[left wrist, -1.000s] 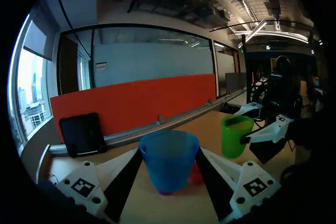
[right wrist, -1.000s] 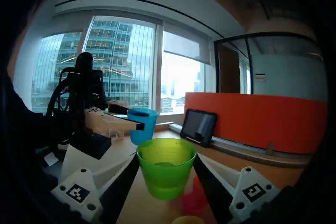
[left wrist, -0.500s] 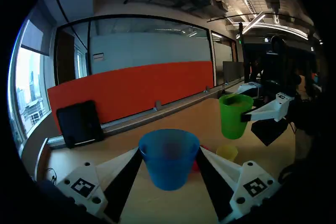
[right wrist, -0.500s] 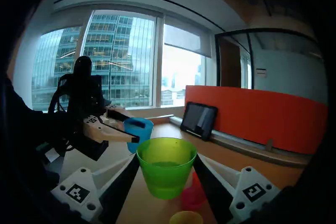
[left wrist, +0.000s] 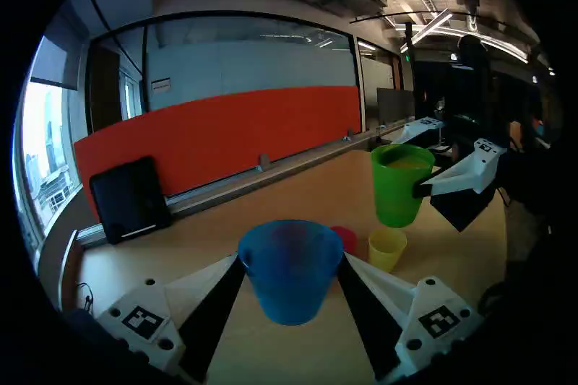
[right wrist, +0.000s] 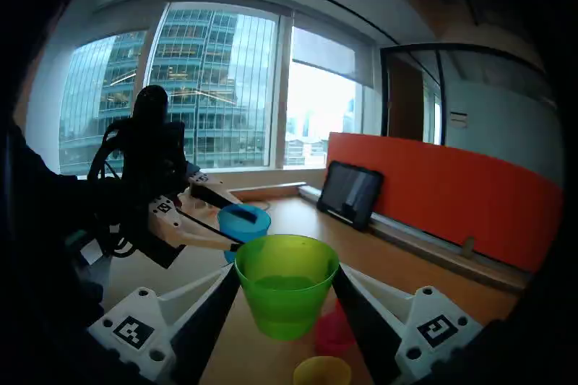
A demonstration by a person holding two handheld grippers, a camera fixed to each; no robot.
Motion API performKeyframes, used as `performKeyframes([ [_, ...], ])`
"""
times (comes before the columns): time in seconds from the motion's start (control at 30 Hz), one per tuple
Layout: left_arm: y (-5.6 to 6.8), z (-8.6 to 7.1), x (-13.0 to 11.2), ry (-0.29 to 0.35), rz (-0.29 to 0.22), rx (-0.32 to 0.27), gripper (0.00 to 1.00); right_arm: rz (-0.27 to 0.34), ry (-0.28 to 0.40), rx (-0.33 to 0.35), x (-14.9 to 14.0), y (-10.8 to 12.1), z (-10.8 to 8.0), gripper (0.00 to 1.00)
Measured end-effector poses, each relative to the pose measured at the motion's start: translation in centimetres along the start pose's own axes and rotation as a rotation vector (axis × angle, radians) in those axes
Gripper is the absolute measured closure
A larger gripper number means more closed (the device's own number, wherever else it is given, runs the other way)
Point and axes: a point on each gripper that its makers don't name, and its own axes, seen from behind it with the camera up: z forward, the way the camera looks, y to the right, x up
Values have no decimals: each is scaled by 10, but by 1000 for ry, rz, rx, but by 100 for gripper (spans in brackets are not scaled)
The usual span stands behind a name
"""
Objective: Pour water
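**Inspector:** Which fixed items were largest, and what was obscured?

**Technician:** A wooden desk (left wrist: 303,197) extended under both tools. An orange partition (left wrist: 217,132) stood along its far edge, and a window (right wrist: 209,96) closed one end. A dark tablet (left wrist: 130,197) leaned against the partition, and its screen showed no detail.

**Inspector:** Report the tools.

**Technician:** The left gripper (left wrist: 290,264) was clamped on a blue cup (left wrist: 290,295), with one finger pressing each side. The cup was upright and appeared raised clear of the desk. The right gripper (right wrist: 287,269) was clamped in the same way on a green cup (right wrist: 287,305), which was also upright and raised. In the left gripper view the green cup hung to the right of the blue cup and beyond it, not touching it. In the right gripper view the rear of the left gripper was a dark silhouette against the window, and its detail was lost.

**Inspector:** Where was the water?

**Technician:** Liquid (right wrist: 287,284) sat in the lower part of the green cup, and its level showed through the translucent wall. The contents of the blue cup could not be determined.

**Inspector:** What about the small items?

**Technician:** A yellow cup (left wrist: 386,248) and a red cup (left wrist: 347,238) stood on the desk just beside each other, below the two held cups. The blue cup's rim partly hid the red cup. In the right gripper view the yellow cup was cut off at the lower edge.
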Motion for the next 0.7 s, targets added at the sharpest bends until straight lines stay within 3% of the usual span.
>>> performKeyframes([
  [0.37, 6, 5, -27, -86, 15, -38, 13, -26, -116, 50, -26, -9, 7, 9],
  [0.7, 9, 8, -52, -156, 32, -72, 13, -14, -224, 110, -51, -20, 16, 9],
])
